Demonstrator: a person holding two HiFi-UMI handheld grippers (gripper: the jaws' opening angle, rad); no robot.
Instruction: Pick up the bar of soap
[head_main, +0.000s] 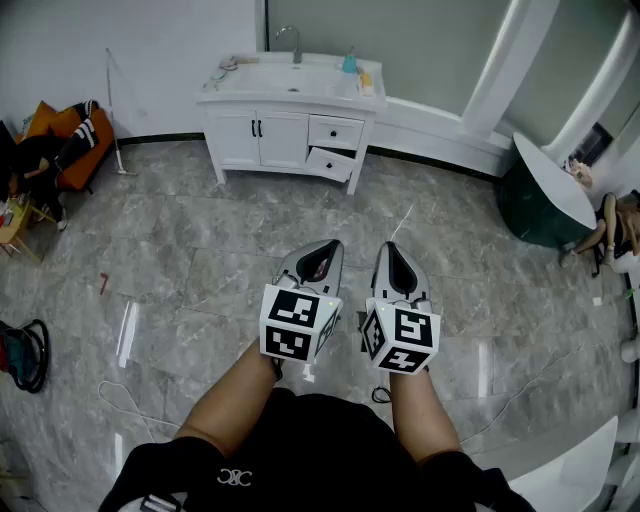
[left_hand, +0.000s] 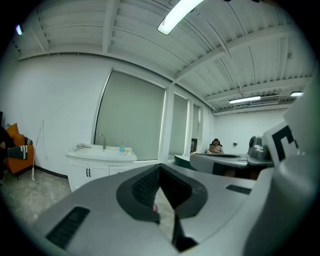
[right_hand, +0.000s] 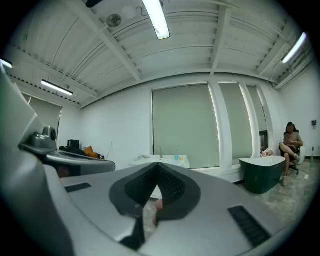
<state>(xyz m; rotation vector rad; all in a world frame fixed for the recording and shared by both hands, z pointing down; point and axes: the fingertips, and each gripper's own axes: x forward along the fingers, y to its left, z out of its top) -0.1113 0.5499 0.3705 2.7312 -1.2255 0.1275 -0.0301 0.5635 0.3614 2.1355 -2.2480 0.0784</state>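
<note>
The bar of soap (head_main: 366, 81) is a small pale yellow block in the upper middle of the head view, lying on the right end of the white vanity (head_main: 285, 125) counter; a teal bottle (head_main: 349, 63) stands just to its left, the faucet (head_main: 292, 40) further left. It looks slightly longer than wide, its long axis running from the counter's back toward its front edge – too small to tell more. In the left gripper view it is a yellowish speck (left_hand: 128, 150) at centre left.

Both tools sit low in the frame, well apart from the soap, over the grey marble floor (head_main: 200, 260); the left gripper (head_main: 325, 246) has its jaws together on nothing – the right gripper (head_main: 392, 247) likewise, jaws closed and empty.
</note>
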